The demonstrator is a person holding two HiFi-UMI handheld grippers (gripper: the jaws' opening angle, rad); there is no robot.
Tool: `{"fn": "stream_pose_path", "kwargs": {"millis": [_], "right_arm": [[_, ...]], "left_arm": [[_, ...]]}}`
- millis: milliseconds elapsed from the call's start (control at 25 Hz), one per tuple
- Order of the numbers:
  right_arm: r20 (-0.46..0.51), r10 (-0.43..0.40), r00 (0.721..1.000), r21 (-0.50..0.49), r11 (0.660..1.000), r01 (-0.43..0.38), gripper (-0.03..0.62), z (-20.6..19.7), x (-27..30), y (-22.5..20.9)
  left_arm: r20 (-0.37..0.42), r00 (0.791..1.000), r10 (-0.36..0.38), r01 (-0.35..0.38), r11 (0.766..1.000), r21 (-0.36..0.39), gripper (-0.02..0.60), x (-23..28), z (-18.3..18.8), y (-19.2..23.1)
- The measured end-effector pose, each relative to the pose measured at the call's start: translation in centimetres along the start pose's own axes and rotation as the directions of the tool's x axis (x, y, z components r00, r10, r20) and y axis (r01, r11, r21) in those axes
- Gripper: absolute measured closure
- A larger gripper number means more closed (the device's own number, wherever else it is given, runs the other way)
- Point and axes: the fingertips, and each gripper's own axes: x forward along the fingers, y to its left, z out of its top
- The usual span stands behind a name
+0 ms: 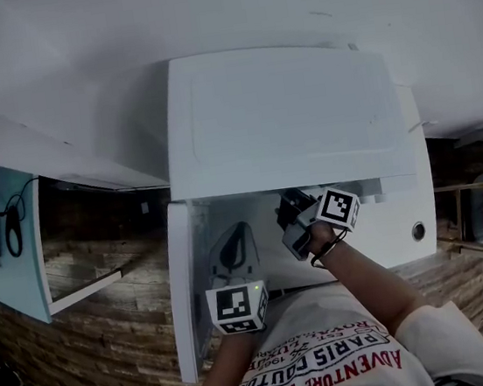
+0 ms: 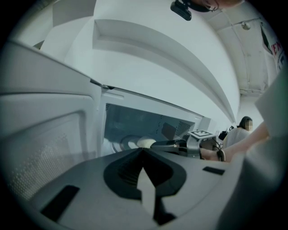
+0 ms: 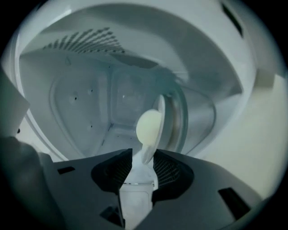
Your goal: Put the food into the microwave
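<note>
The white microwave [image 1: 284, 111] stands with its door [image 1: 184, 292] swung out to the left. The right gripper [image 1: 289, 208] reaches into the cavity, and from where I stand the food is already inside. It is a pale round piece of food [image 3: 149, 126] sitting on a white plate [image 3: 161, 112]; what sort of food it is, I cannot tell.

The right gripper view, which looks rolled, shows the plate nearly on edge. The plate's near rim lies in the gap between the jaws, and the food sits just beyond their tips, farther into the cavity. These jaws stand a little apart, slightly wider than the rim, and do not seem to press on it.

The left gripper [image 1: 236, 232] hangs near the open door, outside the cavity. Its jaws meet at the tips with nothing between them. The plate and food lie beyond it, to its far right.
</note>
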Motion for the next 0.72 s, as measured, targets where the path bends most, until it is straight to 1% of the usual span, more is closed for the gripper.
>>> {"fn": "stream_pose_path", "kwargs": {"millis": [40,120,160,200,280,360,480,520,560,600,720], "right_arm": [[-0.035,-0.008,0.999,-0.059,0.998,0.006,0.456,-0.5,0.1,0.2],[-0.093,-0.017,0.996,-0.17,0.986,0.001,0.456,-1.4,0.4,0.6],[-0.121,-0.03,0.992,-0.232,0.973,0.001,0.452,-1.8,0.5,0.6],[-0.151,-0.05,0.987,-0.298,0.954,0.003,0.428,-2.2,0.5,0.5],[-0.218,-0.1,0.971,-0.411,0.912,0.002,0.421,-3.0,0.5,0.1],[-0.297,-0.161,0.941,-0.486,0.874,-0.004,0.421,-3.6,0.4,-0.4],[-0.411,-0.288,0.865,-0.599,0.8,-0.018,0.425,-4.5,-0.2,-1.3],[-0.427,-0.319,0.846,-0.629,0.777,-0.024,0.43,-4.6,-0.4,-1.5],[-0.434,-0.336,0.836,-0.646,0.763,-0.028,0.43,-4.7,-0.5,-1.6],[-0.435,-0.341,0.833,-0.65,0.759,-0.029,0.43,-4.7,-0.6,-1.7],[-0.418,-0.338,0.843,-0.649,0.76,-0.017,0.43,-4.7,-0.7,-1.9]], "left_arm": [[-0.001,1.0,-0.001,0.001,1.0,0.0,0.575,0.1,0.0,0.0],[-0.002,1.0,-0.007,0.007,1.0,0.002,0.575,0.2,0.1,-0.1],[-0.002,1.0,-0.011,0.011,1.0,0.003,0.575,0.3,0.1,-0.2],[-0.002,1.0,-0.014,0.014,1.0,0.005,0.575,0.3,0.2,-0.3],[-0.002,1.0,-0.02,0.02,1.0,0.008,0.575,0.4,0.2,-0.3],[-0.003,1.0,-0.022,0.022,1.0,0.009,0.575,0.4,0.3,-0.3],[-0.004,1.0,-0.018,0.018,1.0,0.005,0.575,0.3,0.3,0.1],[-0.004,1.0,-0.017,0.017,1.0,0.003,0.575,0.3,0.3,0.2],[-0.005,1.0,-0.017,0.017,1.0,0.002,0.575,0.4,0.3,0.3],[-0.004,1.0,-0.017,0.017,1.0,0.001,0.575,0.4,0.4,0.3],[0.0,1.0,-0.022,0.022,1.0,0.004,0.575,0.4,0.5,0.1]]}}
